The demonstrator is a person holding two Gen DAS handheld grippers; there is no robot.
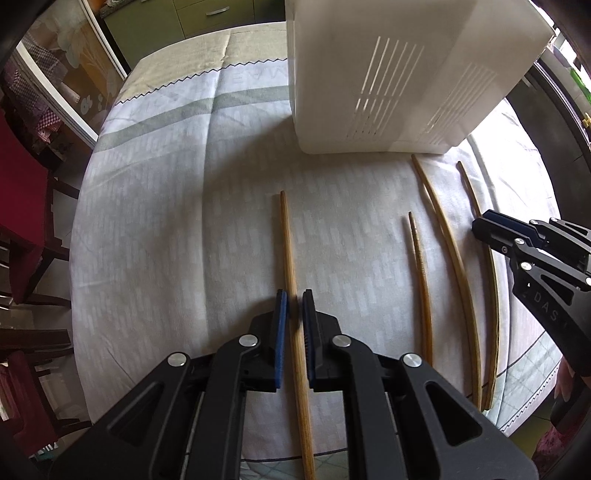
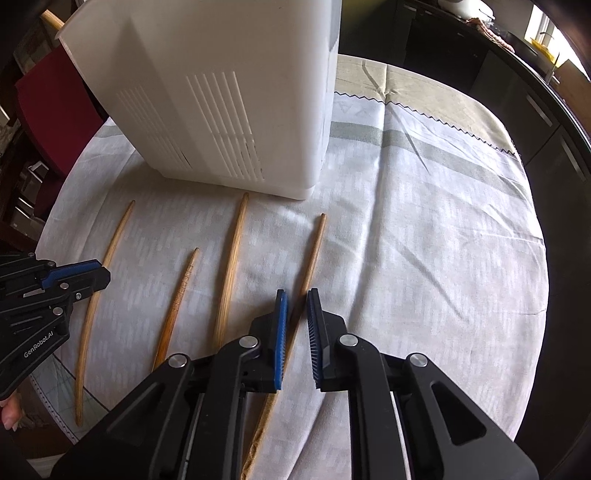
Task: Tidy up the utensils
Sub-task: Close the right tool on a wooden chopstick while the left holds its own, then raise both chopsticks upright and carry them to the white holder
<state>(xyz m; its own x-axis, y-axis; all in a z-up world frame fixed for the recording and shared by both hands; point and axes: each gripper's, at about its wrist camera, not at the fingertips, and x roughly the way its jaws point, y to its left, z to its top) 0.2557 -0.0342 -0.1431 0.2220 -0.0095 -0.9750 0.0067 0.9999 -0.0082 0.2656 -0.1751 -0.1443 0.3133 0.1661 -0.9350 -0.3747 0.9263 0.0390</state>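
Because the four chopsticks lie in front of the white holder [image 1: 373, 92], each gripper lines up over one: left gripper [image 1: 293, 297] narrow around its chopstick [image 1: 291, 266], right gripper [image 2: 296, 295] slightly wider over another [image 2: 310, 254].

The white holder [image 1: 388, 74] is cut off by the top edge in both wrist views, so its opening and whatever is inside cannot be seen, apart from one wooden tip [image 2: 51, 20] poking out behind its left rim in the right wrist view. In the left wrist view the leftmost chopstick [image 1: 290, 258] runs between the left gripper's fingers [image 1: 281, 332], and whether the pads touch it cannot be told; its near end leaves the bottom edge. In the right wrist view the rightmost chopstick [image 2: 310, 258] passes under the right gripper [image 2: 297, 295], which hides its lower stretch, and the left gripper [image 2: 74, 275] covers part of the leftmost stick.
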